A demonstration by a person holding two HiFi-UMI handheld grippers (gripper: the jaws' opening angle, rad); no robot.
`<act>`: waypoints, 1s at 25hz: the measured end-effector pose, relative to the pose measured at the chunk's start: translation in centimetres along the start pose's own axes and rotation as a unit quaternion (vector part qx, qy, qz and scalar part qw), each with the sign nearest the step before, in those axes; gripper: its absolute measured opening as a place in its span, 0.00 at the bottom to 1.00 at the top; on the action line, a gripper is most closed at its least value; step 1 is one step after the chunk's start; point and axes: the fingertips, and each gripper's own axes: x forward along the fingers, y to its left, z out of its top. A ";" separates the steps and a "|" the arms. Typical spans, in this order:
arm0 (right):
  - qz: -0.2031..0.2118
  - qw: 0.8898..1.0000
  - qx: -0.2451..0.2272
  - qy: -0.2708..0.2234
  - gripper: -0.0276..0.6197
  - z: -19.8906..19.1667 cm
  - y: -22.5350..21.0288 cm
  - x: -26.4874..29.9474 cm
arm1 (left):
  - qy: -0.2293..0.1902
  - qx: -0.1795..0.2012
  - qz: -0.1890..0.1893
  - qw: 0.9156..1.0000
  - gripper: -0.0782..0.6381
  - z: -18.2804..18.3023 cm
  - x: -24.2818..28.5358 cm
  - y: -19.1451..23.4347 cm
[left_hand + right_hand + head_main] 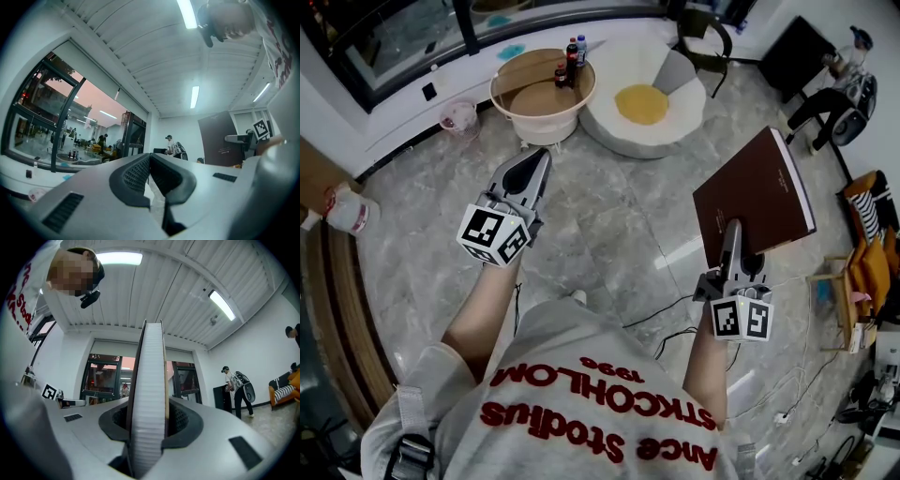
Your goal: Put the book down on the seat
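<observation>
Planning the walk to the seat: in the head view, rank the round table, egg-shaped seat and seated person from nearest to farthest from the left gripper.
From the left gripper:
1. The round table, just ahead of it.
2. The egg-shaped seat, ahead to the right.
3. The seated person, in the far right corner.

One book (755,202), two hand-held grippers (542,157) (732,226)
</observation>
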 end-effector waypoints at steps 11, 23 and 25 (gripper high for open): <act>0.005 1.000 0.003 -0.003 0.28 -1.0 -0.5 1.5 | -0.002 0.001 -0.003 1.000 0.13 -0.9 1.5 0.3; 0.020 1.000 0.005 -0.010 0.28 -2.7 -2.9 4.7 | 0.002 0.007 0.004 1.000 0.13 -3.0 4.0 0.4; 0.027 1.000 0.007 -0.009 0.28 -3.1 -3.3 5.6 | 0.005 0.010 0.007 1.000 0.13 -3.2 4.6 0.6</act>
